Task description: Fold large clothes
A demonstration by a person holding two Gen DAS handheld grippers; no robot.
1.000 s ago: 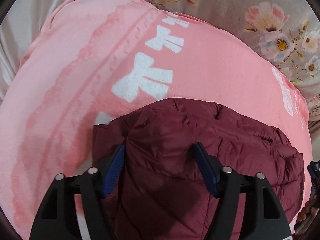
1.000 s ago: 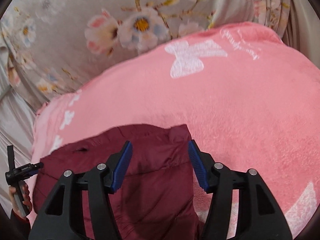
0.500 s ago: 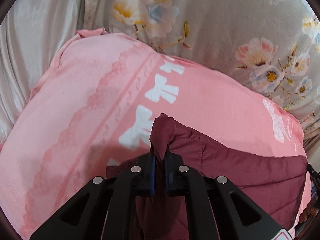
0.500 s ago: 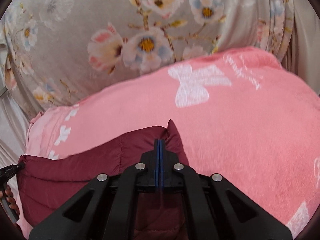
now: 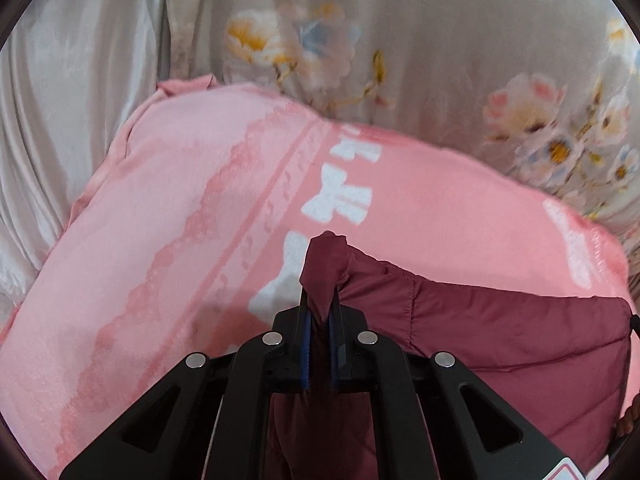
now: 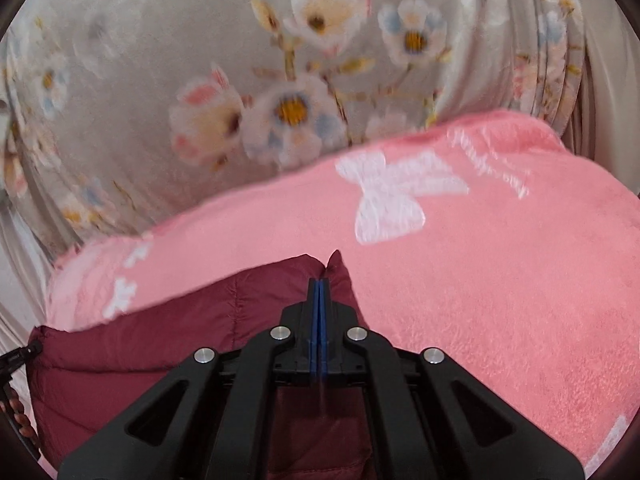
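1. 1 maroon puffer jacket (image 5: 500,344) is lying on the pink blanket (image 5: 160,240), its long axis stretching sideways between 2 hand-held grippers.
2. The left hand-held gripper (image 5: 319,312) is pinching 1 jacket corner.
3. The right hand-held gripper (image 6: 319,292) is clamping the opposite corner.

Left gripper (image 5: 319,304) clamped on a corner of maroon quilted jacket (image 5: 500,340); pinched fabric bunched into a peak above the blue-lined fingertips (image 5: 305,320). Rest of jacket stretched rightward toward frame edge, over pink blanket (image 5: 168,240) with white bow prints and lace-pattern border. Grey floral fabric (image 5: 400,48) behind blanket. Pale satin cloth (image 5: 68,92) at left.
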